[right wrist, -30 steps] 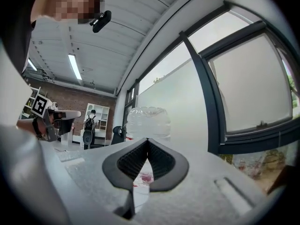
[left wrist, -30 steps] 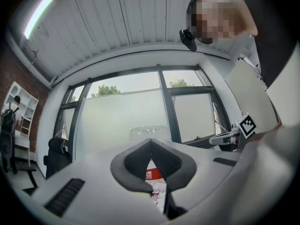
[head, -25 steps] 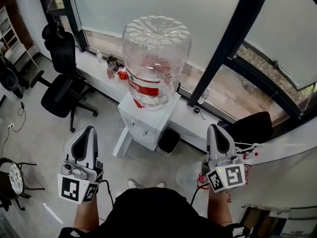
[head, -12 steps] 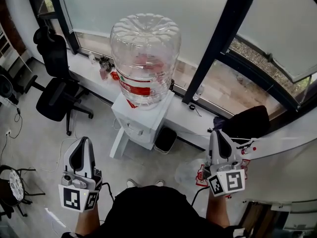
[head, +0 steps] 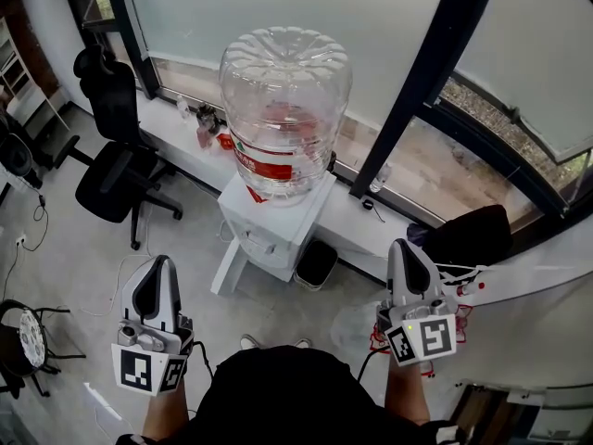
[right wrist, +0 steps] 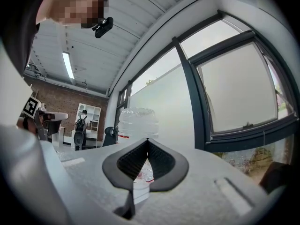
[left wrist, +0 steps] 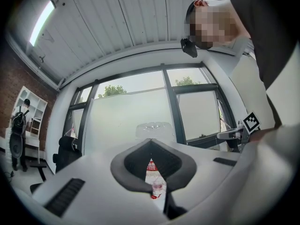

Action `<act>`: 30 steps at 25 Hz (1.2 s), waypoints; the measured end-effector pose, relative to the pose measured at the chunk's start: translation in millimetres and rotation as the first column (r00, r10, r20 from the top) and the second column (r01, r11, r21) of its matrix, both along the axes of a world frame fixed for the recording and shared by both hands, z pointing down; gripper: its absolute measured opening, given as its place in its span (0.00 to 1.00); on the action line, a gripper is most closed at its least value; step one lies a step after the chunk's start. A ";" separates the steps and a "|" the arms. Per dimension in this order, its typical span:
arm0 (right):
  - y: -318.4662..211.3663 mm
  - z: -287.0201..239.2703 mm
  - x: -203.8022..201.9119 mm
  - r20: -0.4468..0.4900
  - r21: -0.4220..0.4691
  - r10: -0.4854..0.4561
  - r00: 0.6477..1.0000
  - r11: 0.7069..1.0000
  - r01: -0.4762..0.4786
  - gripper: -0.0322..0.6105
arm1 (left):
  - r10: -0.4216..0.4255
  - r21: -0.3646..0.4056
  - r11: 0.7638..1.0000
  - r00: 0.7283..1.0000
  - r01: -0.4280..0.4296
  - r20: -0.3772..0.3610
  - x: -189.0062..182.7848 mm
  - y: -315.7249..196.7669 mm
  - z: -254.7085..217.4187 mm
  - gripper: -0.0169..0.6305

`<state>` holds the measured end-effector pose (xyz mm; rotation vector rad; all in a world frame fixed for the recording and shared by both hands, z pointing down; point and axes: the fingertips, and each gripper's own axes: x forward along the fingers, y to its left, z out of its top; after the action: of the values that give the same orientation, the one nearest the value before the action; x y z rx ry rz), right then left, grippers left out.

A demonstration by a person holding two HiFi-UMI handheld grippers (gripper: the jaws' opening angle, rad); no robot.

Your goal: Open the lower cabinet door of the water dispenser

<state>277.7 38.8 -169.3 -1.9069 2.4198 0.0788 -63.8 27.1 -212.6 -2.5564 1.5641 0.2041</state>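
Observation:
The white water dispenser (head: pixel 276 222) stands against the window ledge with a large clear bottle (head: pixel 285 100) on top. From above its front is steeply foreshortened and I cannot make out the lower cabinet door. My left gripper (head: pixel 156 267) is held over the floor, short of the dispenser and to its left, jaws shut on nothing. My right gripper (head: pixel 406 248) hangs to the dispenser's right, also shut and empty. In the left gripper view the closed jaws (left wrist: pixel 151 142) point at the bottle (left wrist: pixel 154 128). The right gripper (right wrist: pixel 148 141) view shows the bottle (right wrist: pixel 137 121) just left of its tips.
A black office chair (head: pixel 116 170) stands left of the dispenser and a black bin (head: pixel 317 262) sits on the floor at its right. A dark window post (head: pixel 417 91) rises behind. A dark seat (head: pixel 477 235) is at right. A person with a backpack (left wrist: pixel 18 125) stands far off.
The head view has swayed a little left and back. Both grippers stay shut and hold roughly the same place before the dispenser.

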 end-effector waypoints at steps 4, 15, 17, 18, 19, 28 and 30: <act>-3.8 1.2 -5.0 0.000 -0.004 -0.012 1.000 1.000 0.012 0.06 | -0.004 -0.004 1.000 1.000 0.004 -0.001 -2.0 -1.0 1.7 0.04; -10.3 3.5 -13.7 -0.025 -0.016 -0.031 0.999 0.999 0.031 0.06 | 0.002 -0.009 1.000 1.000 -0.002 -0.005 -1.3 -6.1 3.9 0.04; -10.5 3.7 -15.4 -0.032 -0.016 -0.033 0.999 0.999 0.032 0.06 | 0.007 -0.009 1.000 1.000 -0.007 -0.004 -0.8 -7.2 4.3 0.04; -10.8 3.6 -15.7 -0.033 -0.016 -0.033 0.999 0.999 0.032 0.06 | 0.008 -0.010 1.000 1.000 -0.008 -0.004 -0.4 -7.8 4.4 0.04; -11.0 3.5 -15.7 -0.033 -0.017 -0.032 0.999 0.999 0.032 0.06 | 0.010 -0.010 1.000 1.000 -0.010 -0.004 0.0 -8.3 4.2 0.04; -13.8 3.8 -18.1 -0.040 -0.020 -0.037 0.999 0.999 0.036 0.06 | 0.021 -0.012 1.000 1.000 -0.021 -0.008 2.2 -11.9 3.5 0.04; -13.7 4.7 -19.9 -0.056 -0.020 -0.041 0.998 0.999 0.040 0.06 | 0.027 -0.007 1.000 0.999 -0.027 -0.019 3.6 -11.9 1.4 0.04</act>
<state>257.7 25.1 -164.6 -1.8881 2.5030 0.1099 -60.1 15.1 -211.3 -2.5902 1.5398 0.2256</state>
